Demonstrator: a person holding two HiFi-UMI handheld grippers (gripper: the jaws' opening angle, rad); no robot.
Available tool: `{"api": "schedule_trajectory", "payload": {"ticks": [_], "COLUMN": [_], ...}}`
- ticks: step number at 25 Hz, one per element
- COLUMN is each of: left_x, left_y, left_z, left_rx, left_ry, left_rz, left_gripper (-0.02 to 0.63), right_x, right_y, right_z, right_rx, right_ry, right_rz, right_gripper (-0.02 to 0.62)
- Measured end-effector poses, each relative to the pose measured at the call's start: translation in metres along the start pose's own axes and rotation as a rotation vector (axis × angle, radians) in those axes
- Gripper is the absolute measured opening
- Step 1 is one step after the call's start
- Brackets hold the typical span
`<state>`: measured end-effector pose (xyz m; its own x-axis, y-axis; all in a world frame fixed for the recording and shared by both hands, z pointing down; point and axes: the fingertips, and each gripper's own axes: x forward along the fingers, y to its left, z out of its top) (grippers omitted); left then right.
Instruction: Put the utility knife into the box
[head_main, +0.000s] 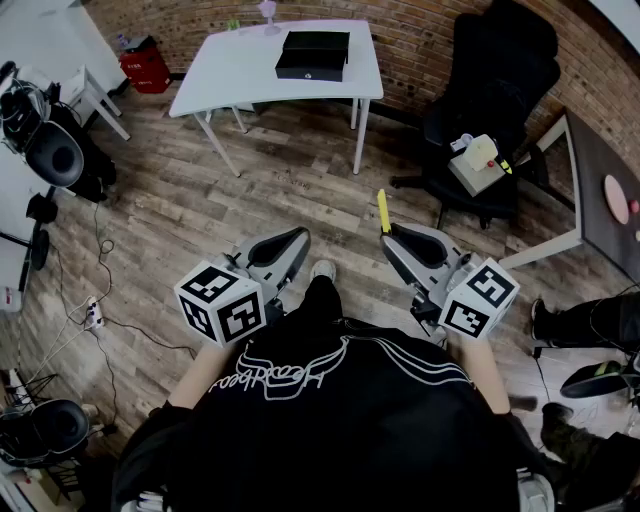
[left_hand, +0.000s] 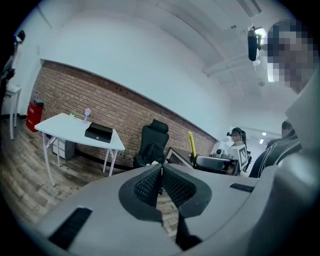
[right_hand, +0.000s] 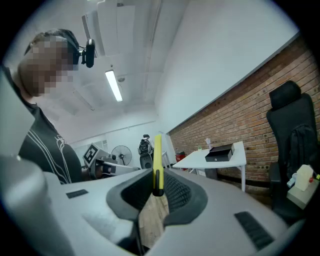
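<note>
A yellow utility knife (head_main: 383, 211) stands upright in my right gripper (head_main: 392, 237), whose jaws are shut on its lower end; the right gripper view shows the utility knife (right_hand: 157, 162) pinched between the pads, and it also shows far off as a yellow utility knife (left_hand: 191, 145) in the left gripper view. The black box (head_main: 313, 54) lies on a white table (head_main: 225, 70) well ahead, small as a black box (right_hand: 219, 152) in the right gripper view and as a black box (left_hand: 98, 132) in the left one. My left gripper (head_main: 292, 243) is shut with nothing between its pads (left_hand: 160, 181).
A black office chair (head_main: 490, 90) carrying a beige object (head_main: 474, 163) stands to the right of the table. A dark desk (head_main: 600, 185) lies at far right. Cables and equipment (head_main: 45, 150) sit on the wooden floor at left. A red bin (head_main: 146, 64) stands by the brick wall.
</note>
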<state>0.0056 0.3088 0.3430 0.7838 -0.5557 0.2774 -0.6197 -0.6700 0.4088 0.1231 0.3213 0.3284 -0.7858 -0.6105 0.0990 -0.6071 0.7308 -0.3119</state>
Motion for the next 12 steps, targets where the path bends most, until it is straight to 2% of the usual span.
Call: {"api": "schedule_trajectory", "payload": {"ticks": [12], "left_x": [0.038], "left_y": [0.051], "left_z": [0.023], "left_rx": [-0.011], "left_ry": [-0.012], "left_rz": [-0.026], "left_gripper": [0.032], "right_x": [0.047], "right_y": [-0.048], "right_z": [0.004], "right_rx": [0.028], "right_ry": [0.039], "right_rz": [-0.015], "right_gripper": [0.067]}}
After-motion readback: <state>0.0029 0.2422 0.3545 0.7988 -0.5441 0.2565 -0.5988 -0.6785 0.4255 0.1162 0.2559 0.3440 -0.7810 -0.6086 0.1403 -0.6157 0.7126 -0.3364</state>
